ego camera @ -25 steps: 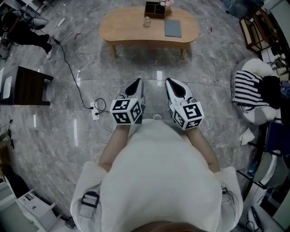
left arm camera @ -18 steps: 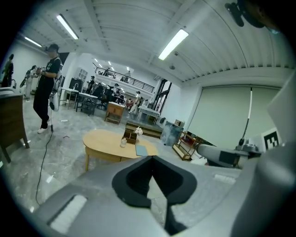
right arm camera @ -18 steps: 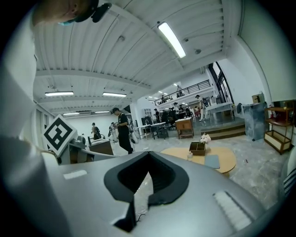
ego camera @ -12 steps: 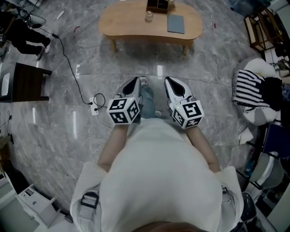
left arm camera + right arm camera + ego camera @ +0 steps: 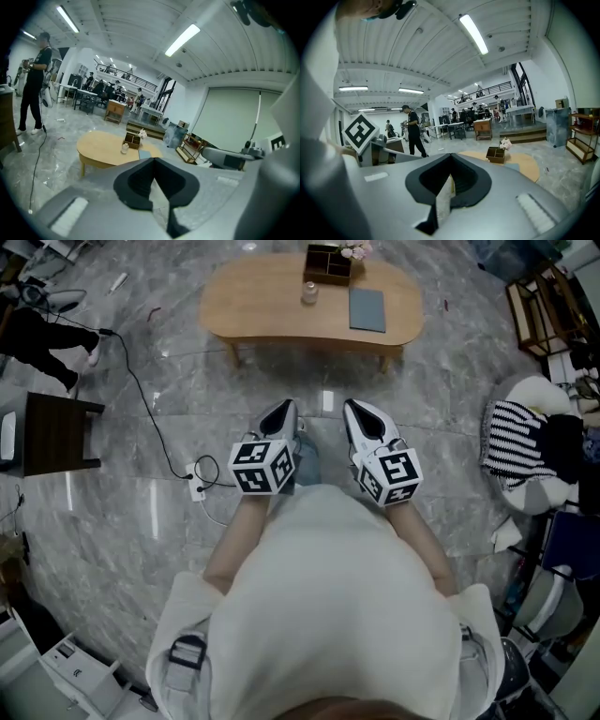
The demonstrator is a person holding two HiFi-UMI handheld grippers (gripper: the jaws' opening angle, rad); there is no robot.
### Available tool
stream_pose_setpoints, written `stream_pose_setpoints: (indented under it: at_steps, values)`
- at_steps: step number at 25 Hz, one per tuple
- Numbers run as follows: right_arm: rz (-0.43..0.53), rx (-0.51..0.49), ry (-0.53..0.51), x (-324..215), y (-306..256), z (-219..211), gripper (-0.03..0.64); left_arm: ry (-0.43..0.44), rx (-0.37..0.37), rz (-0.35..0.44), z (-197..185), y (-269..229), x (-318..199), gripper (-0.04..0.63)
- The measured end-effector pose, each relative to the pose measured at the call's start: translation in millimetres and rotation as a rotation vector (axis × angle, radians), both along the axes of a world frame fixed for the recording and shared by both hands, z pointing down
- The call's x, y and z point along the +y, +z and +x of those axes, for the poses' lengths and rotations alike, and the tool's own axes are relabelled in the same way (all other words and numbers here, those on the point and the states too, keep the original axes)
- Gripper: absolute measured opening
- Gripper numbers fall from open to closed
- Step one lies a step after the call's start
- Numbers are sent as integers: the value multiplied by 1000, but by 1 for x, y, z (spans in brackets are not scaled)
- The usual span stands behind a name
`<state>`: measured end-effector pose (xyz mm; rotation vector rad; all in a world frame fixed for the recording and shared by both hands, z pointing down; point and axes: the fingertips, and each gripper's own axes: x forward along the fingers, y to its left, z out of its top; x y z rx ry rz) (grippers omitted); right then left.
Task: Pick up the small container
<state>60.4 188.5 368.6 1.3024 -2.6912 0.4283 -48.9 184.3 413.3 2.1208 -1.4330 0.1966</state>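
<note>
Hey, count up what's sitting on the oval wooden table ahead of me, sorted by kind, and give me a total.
Small jar: 1
Wooden box with compartments: 1
Bunch of pale flowers: 1
Flat grey-blue pad: 1
Total: 4

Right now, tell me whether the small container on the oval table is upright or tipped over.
Upright: the small container stands on its base on the table, top pointing up.
</note>
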Motion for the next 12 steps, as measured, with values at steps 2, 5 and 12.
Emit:
stream_pose_setpoints:
  at_steps: [2, 5, 12]
  values:
    - [0, 1, 8, -24, -2, -5, -2, 12, -5, -1, -4, -2, -24, 2]
    - [1, 2, 20, -60, -9, -13, -2, 29, -13, 1, -12, -7, -60, 2]
    - [8, 6, 36, -131, -21, -34, -2, 60, -15, -7, -32, -11, -133, 2]
